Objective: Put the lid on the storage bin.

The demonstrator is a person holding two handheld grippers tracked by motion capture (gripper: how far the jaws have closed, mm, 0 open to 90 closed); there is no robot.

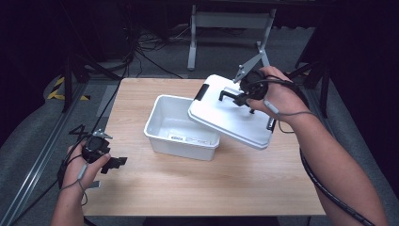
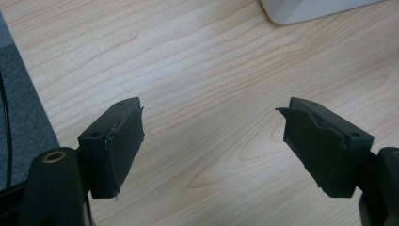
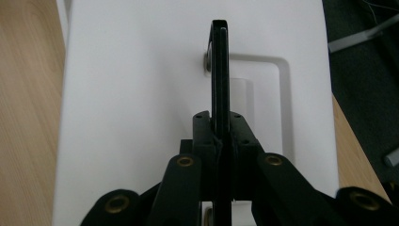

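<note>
A: High view, entry one. White bin [image 1: 181, 129] sits open near the middle of the wooden tabletop [image 1: 211, 183]. White lid [image 1: 233, 113] is tilted, its left edge over the bin's right rim, the rest raised toward the right.

B: What has the lid?

A: Right claw [image 1: 237, 97], in the person's right hand [image 1: 277, 96]. Right gripper view: jaws pressed together on the lid's black handle [image 3: 220, 70], which stands edge-on between them above a recess in the lid.

B: Latches?

A: Black clip [image 1: 201, 92] on the lid's far-left end, another on its near-right end [image 1: 270, 123].

B: Left side?

A: Left claw [image 1: 115, 163] is low at the tabletop's left edge, held in the left hand [image 1: 82, 162], well apart from the bin. Left gripper view: jaws spread wide, bare wood between them, a corner of the bin [image 2: 310, 8] at the top.

B: Bin contents?

A: Interior looks bare; a label [image 1: 186, 138] on the near wall, text too small to read.
</note>
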